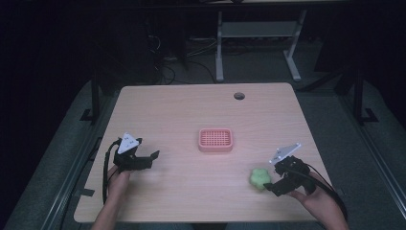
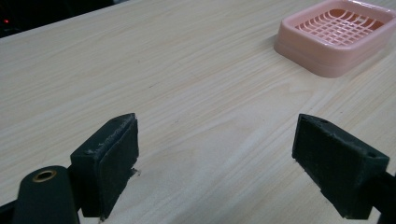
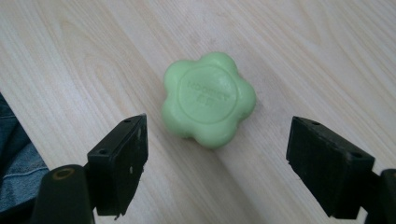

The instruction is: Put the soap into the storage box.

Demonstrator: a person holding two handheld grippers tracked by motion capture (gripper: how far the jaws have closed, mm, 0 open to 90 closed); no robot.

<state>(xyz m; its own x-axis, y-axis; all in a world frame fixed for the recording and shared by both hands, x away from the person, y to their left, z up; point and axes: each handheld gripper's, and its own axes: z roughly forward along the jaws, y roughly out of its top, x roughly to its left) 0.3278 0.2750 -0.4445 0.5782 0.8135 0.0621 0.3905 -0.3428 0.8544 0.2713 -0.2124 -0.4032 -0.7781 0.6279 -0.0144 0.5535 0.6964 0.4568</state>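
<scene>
— Lying flat on the pale wooden table (image 3: 299, 56): a green flower-shaped soap (image 3: 208, 106), lobed edge, round raised disc on top with embossed lettering too faint to read.

— And the right gripper (image 3: 217, 168)?

— Spread wide, black jaws rising at seven and five o'clock. Soap just beyond the gap, toward twelve o'clock, touching neither pad, nearer the seven o'clock one.

— Anything else?

— Blue denim (image 3: 16, 158) at nine o'clock, past the table's edge.
</scene>
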